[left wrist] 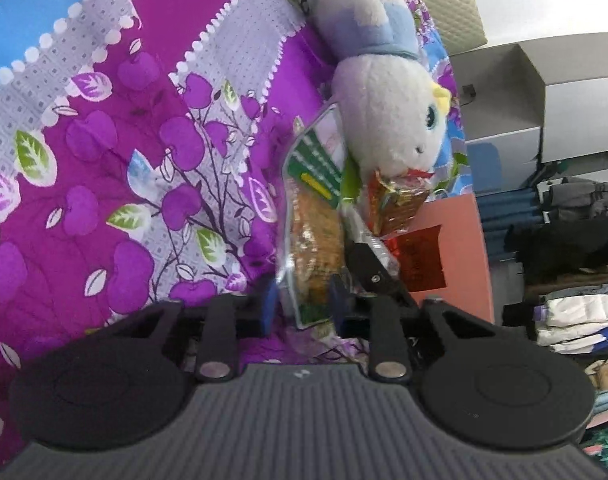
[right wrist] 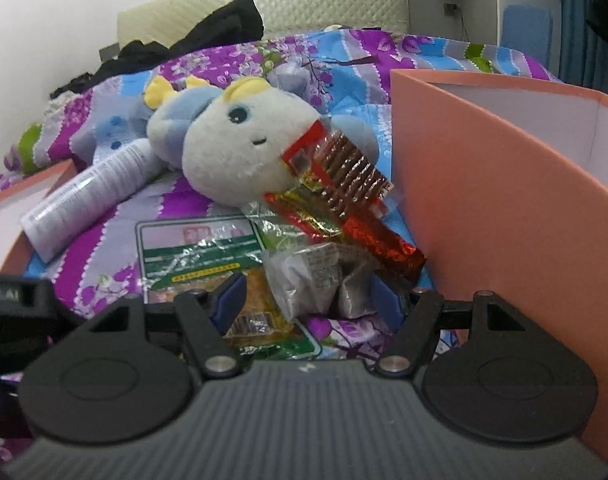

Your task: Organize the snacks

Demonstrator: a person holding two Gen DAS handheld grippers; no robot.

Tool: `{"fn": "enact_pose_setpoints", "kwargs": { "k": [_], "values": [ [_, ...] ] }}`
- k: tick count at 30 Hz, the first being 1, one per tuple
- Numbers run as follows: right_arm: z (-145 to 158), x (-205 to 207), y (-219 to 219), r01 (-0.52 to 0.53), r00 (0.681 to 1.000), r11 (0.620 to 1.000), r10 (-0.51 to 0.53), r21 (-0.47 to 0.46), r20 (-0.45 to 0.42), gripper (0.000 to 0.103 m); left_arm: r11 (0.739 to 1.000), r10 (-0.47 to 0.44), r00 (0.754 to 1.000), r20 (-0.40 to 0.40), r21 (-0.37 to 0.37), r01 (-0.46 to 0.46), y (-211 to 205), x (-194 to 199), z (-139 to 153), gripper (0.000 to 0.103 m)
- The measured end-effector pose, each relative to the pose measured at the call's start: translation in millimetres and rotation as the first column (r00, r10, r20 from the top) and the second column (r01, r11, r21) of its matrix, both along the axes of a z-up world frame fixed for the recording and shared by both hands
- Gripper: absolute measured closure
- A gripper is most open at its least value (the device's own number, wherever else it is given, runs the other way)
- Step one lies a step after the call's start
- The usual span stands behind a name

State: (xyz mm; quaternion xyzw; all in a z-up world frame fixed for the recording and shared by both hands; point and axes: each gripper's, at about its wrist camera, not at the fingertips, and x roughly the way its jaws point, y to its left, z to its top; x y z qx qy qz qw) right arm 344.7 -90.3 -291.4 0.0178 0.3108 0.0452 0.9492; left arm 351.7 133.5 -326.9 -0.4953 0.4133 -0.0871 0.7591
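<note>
My left gripper (left wrist: 304, 304) has its jaws pinched on the green-labelled snack packet (left wrist: 315, 240) at lower centre, below the plush toy (left wrist: 387, 120) on the bed (left wrist: 124, 160). My right gripper (right wrist: 309, 300) stands open around a clear snack pouch (right wrist: 307, 276) at lower centre, not gripping, with the pink box (right wrist: 503, 200) at right.
</note>
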Motion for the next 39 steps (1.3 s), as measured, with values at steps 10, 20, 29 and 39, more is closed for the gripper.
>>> {"fn": "enact_pose_setpoints", "kwargs": {
  "k": [10,20,29,39],
  "values": [
    [5,-3,-11,-0.017,0.999,1.000,0.017,-0.006,-0.043,0.062,0.998,-0.010,1.000,0.025,0.065,0.008,-6,-8,14,0.087],
    [26,-53,-6,-0.086,0.995,0.996,0.086,-0.003,-0.055,0.065,0.994,-0.007,0.999,0.035,0.113,0.003,6,-67,42,0.087],
    [39,-110,-4,-0.113,0.991,0.994,0.112,-0.003,-0.072,0.066,0.977,-0.022,0.999,0.027,0.213,0.016,22,-140,74,0.088],
    [49,-169,-11,-0.198,0.977,0.978,0.192,-0.065,-0.089,0.066,0.959,-0.021,1.000,-0.013,0.282,0.024,26,-200,85,0.088]
  ]
}}
